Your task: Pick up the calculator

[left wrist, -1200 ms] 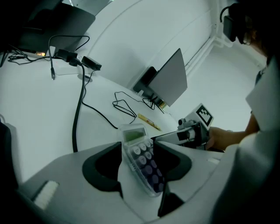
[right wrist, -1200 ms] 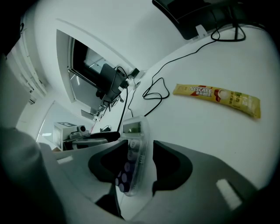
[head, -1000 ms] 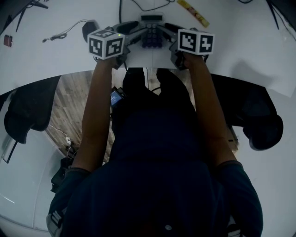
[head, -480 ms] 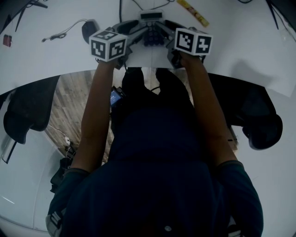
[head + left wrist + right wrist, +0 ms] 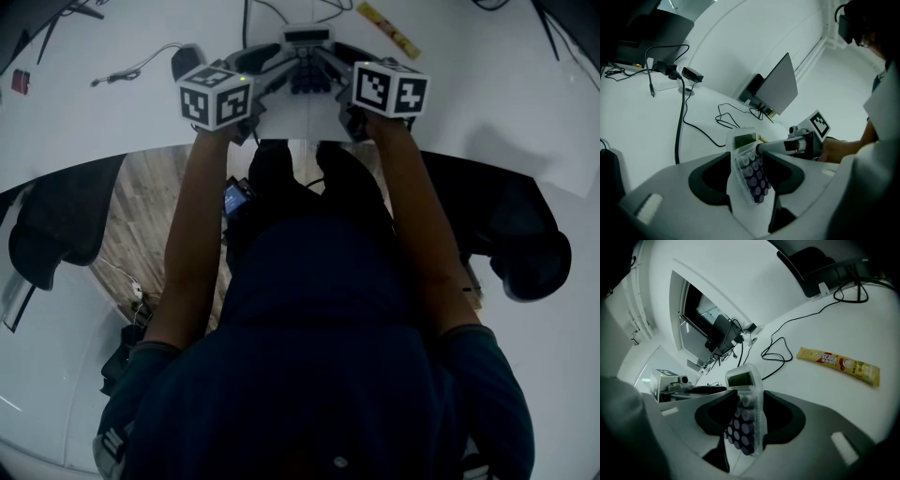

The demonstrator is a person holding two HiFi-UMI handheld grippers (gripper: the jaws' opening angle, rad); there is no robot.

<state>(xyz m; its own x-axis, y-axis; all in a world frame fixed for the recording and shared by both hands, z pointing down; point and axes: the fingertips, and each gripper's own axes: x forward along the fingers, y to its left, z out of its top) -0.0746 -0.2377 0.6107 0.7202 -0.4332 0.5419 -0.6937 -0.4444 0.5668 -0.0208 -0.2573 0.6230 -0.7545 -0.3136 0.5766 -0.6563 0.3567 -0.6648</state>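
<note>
The calculator (image 5: 307, 58) is at the top centre of the head view, over the white table (image 5: 487, 89), caught from both sides at once. The left gripper (image 5: 281, 70) reaches it from the left of the frame and the right gripper (image 5: 330, 66) from the right, both just past the table's curved near edge. In the left gripper view the jaws are drawn in to a narrow gap and pinch the calculator across its thickness, with the keys turned toward the right-hand jaw and the display end standing out beyond the tips. The right gripper's jaw meets the same body from the right of that frame. In the right gripper view the jaws likewise clamp the slab, keys toward the left-hand jaw and the display end clear of the pads. Whether the calculator touches the tabletop cannot be told. In the head view a yellow sachet (image 5: 392, 26) lies at the upper right, near the right gripper but apart from it, and bare white table runs on toward the right edge. At the upper left a dark rounded object (image 5: 184, 61) lies just beside the left gripper, and a thin cable (image 5: 131, 67) trails further left. In the left gripper view a black cable (image 5: 680, 117) crosses the table and a monitor (image 5: 780, 86) stands well beyond the jaws. Black chairs (image 5: 52, 234) sit below the table edge at mid left and mid right.
</note>
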